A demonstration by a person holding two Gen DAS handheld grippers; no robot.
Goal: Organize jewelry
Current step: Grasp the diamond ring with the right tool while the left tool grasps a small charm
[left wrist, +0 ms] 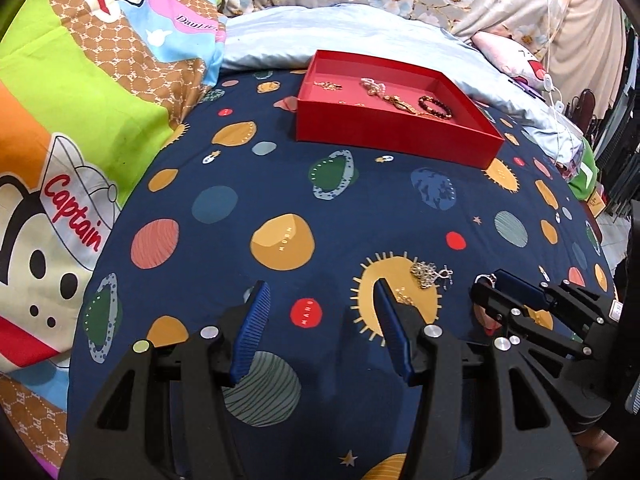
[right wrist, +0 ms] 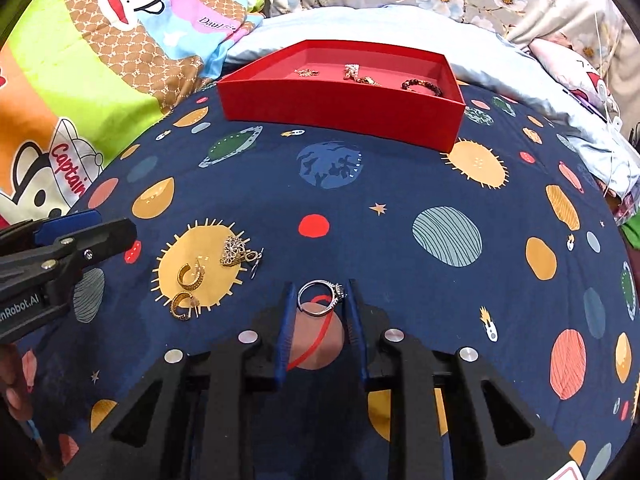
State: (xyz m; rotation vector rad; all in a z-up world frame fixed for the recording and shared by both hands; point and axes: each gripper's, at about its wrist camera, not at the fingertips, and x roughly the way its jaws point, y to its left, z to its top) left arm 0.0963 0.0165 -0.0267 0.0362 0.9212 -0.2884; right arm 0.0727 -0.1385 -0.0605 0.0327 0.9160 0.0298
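My right gripper [right wrist: 320,292] is shut on a silver ring [right wrist: 320,298] with a stone setting, which lies low over the planet-print sheet; the ring [left wrist: 486,279] also shows at its tip in the left wrist view. My left gripper [left wrist: 320,286] stands open over the sheet with nothing between its fingers. Just right of it lies a silver filigree piece [left wrist: 426,274] [right wrist: 234,252]. Two gold hoop earrings [right wrist: 188,290] rest beside that piece on a yellow sun print. A red box [left wrist: 392,136] [right wrist: 340,112] farther back holds a dark bead bracelet [right wrist: 423,88], a pearl piece and gold chains.
A cartoon-print quilt [left wrist: 80,100] rises on the left. A light blue blanket [left wrist: 320,36] and floral pillows lie behind the box. The bed's edge falls away on the right, with cables and clothes there [left wrist: 560,112].
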